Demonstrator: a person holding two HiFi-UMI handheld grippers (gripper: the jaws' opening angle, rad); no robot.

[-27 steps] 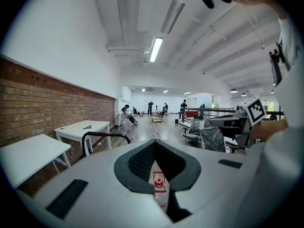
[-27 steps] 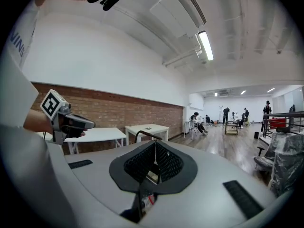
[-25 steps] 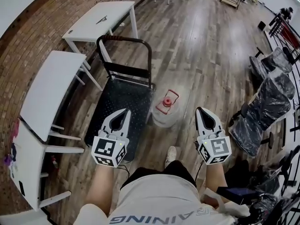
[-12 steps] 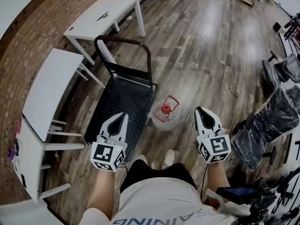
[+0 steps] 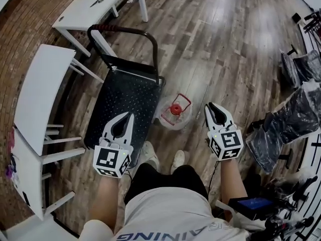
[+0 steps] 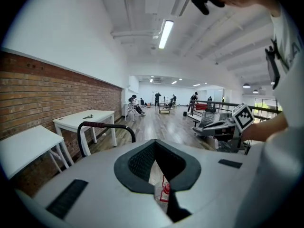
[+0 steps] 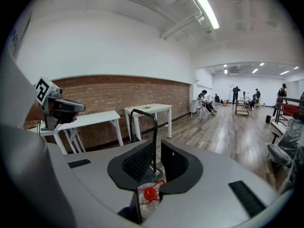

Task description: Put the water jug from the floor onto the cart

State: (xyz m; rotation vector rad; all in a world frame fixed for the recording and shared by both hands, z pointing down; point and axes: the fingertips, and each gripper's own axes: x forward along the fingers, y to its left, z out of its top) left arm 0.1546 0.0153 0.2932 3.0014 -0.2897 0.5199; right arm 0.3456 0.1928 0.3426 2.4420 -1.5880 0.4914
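Your left gripper (image 5: 127, 115), jaws closed on nothing, hovers over the black perforated-metal cart (image 5: 120, 92). Your right gripper (image 5: 212, 107), its jaws just opening to a narrow gap with nothing between them, sits on the far side of the clear, rounded plastic water jug (image 5: 172, 114). The jug stands upright on the wood-plank floor (image 5: 220, 54) just beside the cart, red cap and red carry handle uppermost. The grippers probably flank it for a two-sided lift.

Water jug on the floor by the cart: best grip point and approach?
Take the red handle at the neck of the water jug, from above. It stands upright; its clear body looks round and too wide for a claw.
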